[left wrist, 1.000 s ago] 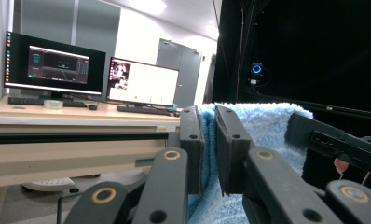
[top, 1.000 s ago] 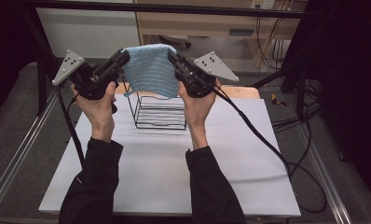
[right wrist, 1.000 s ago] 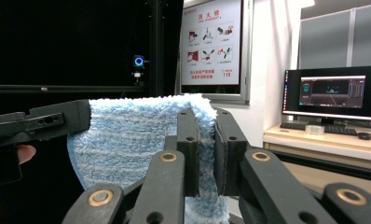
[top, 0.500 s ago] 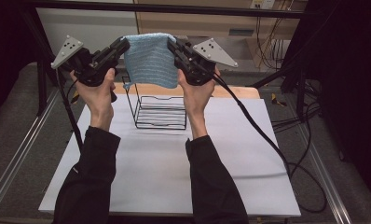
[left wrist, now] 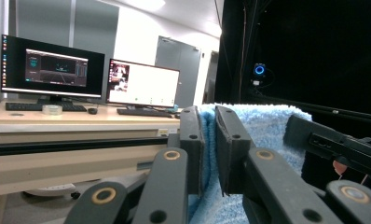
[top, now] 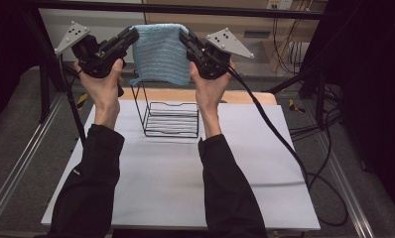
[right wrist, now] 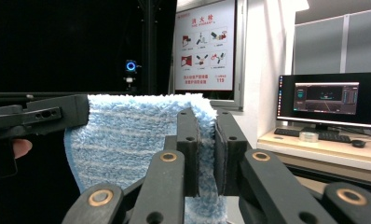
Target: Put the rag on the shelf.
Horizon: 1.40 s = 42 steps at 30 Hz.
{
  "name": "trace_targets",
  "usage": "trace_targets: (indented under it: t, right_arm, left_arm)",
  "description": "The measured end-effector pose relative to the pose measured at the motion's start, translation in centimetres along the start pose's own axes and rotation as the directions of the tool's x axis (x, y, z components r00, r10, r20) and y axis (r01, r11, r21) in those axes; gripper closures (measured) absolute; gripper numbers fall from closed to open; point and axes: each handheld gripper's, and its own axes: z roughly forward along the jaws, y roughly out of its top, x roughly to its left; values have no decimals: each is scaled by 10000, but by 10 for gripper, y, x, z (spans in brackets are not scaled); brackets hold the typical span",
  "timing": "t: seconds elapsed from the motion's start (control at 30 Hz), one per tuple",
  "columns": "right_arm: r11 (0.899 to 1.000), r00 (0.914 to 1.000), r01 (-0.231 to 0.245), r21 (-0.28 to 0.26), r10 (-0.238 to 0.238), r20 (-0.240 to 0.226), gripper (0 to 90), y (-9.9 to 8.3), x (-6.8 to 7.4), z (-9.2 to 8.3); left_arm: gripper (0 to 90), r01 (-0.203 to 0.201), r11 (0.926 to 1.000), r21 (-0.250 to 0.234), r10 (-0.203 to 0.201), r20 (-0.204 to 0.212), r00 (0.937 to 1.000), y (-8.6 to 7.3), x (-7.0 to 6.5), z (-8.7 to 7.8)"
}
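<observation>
A person holds a blue towel (top: 158, 53) up in the air between two grippers, above the far part of a white table (top: 265, 163). The left gripper (top: 134, 35) pinches the towel's upper left corner, and its own view shows both black jaws closed tight on the fluffy cloth (left wrist: 263, 126). The right gripper (top: 184, 35) grips the upper right corner the same way, jaws clamped on the towel's edge (right wrist: 127, 135). The towel hangs spread flat between them, its lower edge well above a black wire rack (top: 170, 118) that stands on the table just under it, not touching. The left hand (top: 103, 84) and the right hand (top: 210, 87) are raised at about the same height, forearms in black sleeves
</observation>
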Motion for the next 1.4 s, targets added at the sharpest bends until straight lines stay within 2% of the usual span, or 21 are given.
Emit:
trace_targets:
  t: [0.57, 0.87, 0.97, 1.1, 1.27, 1.4]
  right_arm:
    - [9997, 9995, 208, -153, -204, 227, 830, 9, -7, 9]
    - [9980, 9984, 469, 434, -482, 294, 829, -2, -12, 19]
    - [9972, 9986, 452, 588, -468, 262, 830, -8, -13, 24]
    - [9955, 9984, 495, 807, -515, 229, 829, -14, -14, 30]
    - [9943, 9988, 442, 974, -460, 170, 829, -18, -15, 34]
    - [9916, 9984, 522, 1186, -546, 167, 829, -21, -18, 36]
  left_arm:
    - [820, -199, 9998, 26, 199, 70, 9998, 11, 6, 18]
    - [820, -136, 9994, 314, 137, -38, 9999, -6, 19, 21]
    - [820, -58, 9992, 391, 61, -87, 9999, -10, 24, 22]
    - [820, -209, 9978, 633, 221, -186, 9996, -14, 28, 22]
    - [820, -236, 9975, 664, 253, -247, 9994, -21, 32, 22]
    - [820, -125, 9967, 802, 147, -275, 9995, -28, 35, 23]
